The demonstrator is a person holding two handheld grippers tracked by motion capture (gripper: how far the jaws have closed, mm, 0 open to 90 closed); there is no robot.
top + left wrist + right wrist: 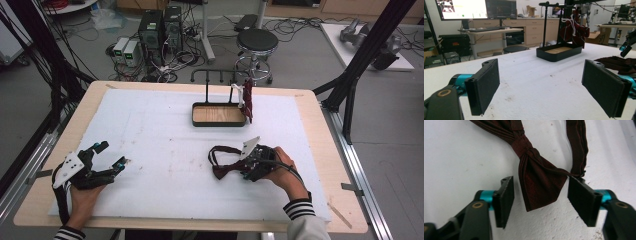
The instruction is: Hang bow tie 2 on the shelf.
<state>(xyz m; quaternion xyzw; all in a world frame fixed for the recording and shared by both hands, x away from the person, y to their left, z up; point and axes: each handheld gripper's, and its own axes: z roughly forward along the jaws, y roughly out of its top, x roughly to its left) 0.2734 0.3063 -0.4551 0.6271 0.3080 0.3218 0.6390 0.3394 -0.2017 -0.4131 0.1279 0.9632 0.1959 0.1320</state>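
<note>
A dark red bow tie lies on the white mat, right of centre, its strap looped out to the left. My right gripper is low over it. In the right gripper view one wing of the bow tie lies between the pads of that gripper. The right pad touches the wing's edge and a gap remains at the left pad, so the jaws stand open around it. My left gripper rests at the mat's left side, open and holding nothing. From there the bow tie is visible far to the right.
A black tray with a wooden bottom stands at the back centre under a black rack. A second dark red tie hangs on the rack on a white hanger. The white mat covers most of the table. A stool stands beyond the far edge.
</note>
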